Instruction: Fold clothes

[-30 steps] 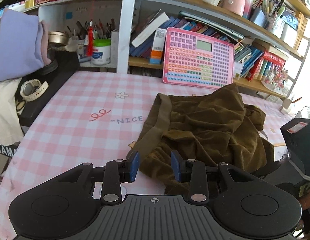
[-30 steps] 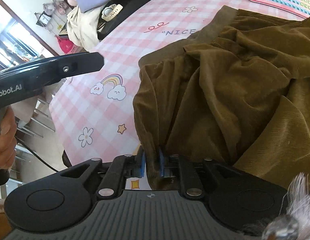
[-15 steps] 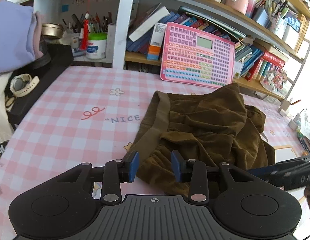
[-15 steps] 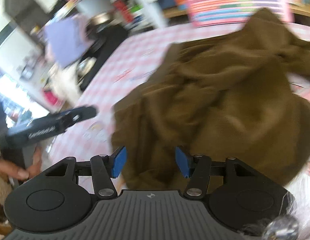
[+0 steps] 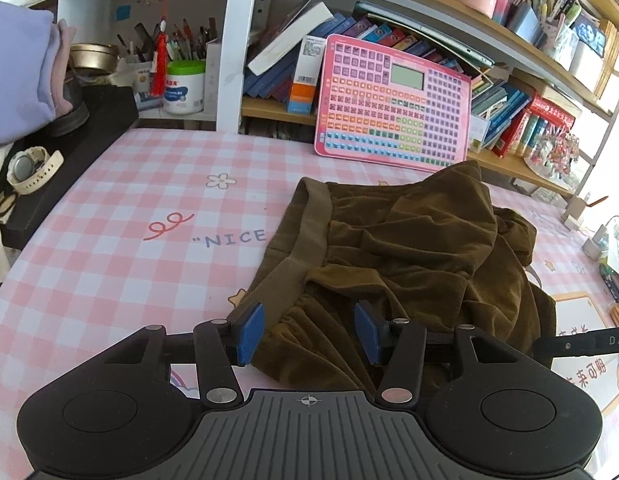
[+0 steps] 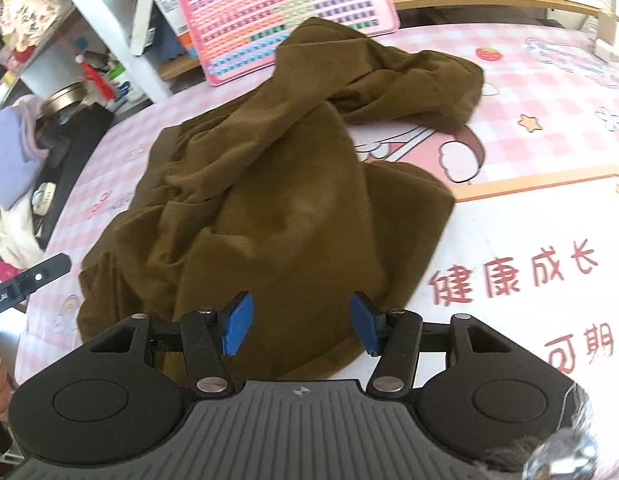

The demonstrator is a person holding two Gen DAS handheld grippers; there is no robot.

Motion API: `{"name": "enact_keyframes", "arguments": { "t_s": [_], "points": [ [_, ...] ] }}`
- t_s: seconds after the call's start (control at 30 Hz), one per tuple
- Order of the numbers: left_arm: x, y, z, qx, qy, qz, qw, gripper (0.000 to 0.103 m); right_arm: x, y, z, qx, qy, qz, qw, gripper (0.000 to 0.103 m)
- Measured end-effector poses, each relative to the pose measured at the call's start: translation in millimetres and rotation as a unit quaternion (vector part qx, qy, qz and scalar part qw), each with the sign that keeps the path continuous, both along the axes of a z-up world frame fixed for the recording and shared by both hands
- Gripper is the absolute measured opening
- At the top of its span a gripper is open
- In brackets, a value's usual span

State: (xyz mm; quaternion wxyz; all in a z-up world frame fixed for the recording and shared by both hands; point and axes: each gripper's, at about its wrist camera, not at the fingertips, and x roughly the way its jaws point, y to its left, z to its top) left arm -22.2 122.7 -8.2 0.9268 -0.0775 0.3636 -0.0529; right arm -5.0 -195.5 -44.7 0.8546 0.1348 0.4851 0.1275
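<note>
Right gripper (image 6: 299,326), its blue pads set apart with nothing pinched, hovers over the near hem of the crumpled olive-brown velvety garment (image 6: 277,200). A second ago those pads were clamped on a fold of this cloth; the jaws have just opened, and the fabric between them lies loose. The left gripper (image 5: 307,336) has also just widened, its blue pads (image 5: 249,334) standing either side of the gathered cloth beside the ribbed waistband (image 5: 305,236) without pressing it. So both grips are off, and the garment rests in a rumpled heap on the pink checked tablecloth (image 5: 121,216), toward the table's far edge, where one corner touches the pink keyboard toy (image 5: 389,104) leaning against the bookshelf (image 5: 521,32). Judging by the creases and the doubled-over leg, no neat fold exists yet; this reads as a release to regrip, probably at the waistband and hem, before spreading it flat.
</note>
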Motion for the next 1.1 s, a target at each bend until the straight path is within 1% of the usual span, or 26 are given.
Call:
{"name": "enact_keyframes", "arguments": {
  "t_s": [0.33,0.6,0.8,0.87,1.0,1.1],
  "points": [
    [-4,1,3,0.002,-0.006,0.032,0.9994,0.051,10,-11,-1,-0.033,-0.008,-0.012,0.999,0.052],
    [-7,-1,2,0.009,-0.004,0.053,0.9986,0.051,20,-17,-7,-0.044,-0.005,-0.008,0.999,0.053],
    [-5,-1,0,0.021,-0.011,0.063,0.9977,0.05,27,-20,-11,-0.044,-0.004,-0.009,0.999,0.053],
    [0,-1,-1,0.024,-0.011,0.064,0.9976,0.049,30,-20,-13,-0.045,-0.002,-0.008,0.999,0.053],
    [20,-3,-4,0.038,-0.015,0.048,0.998,0.049,33,-19,-16,-0.047,-0.003,-0.008,0.999,0.053],
    [44,-5,-15,0.056,-0.001,0.042,0.9976,0.049,33,-18,-18,-0.05,0.001,-0.006,0.999,0.053]
  ]
}}
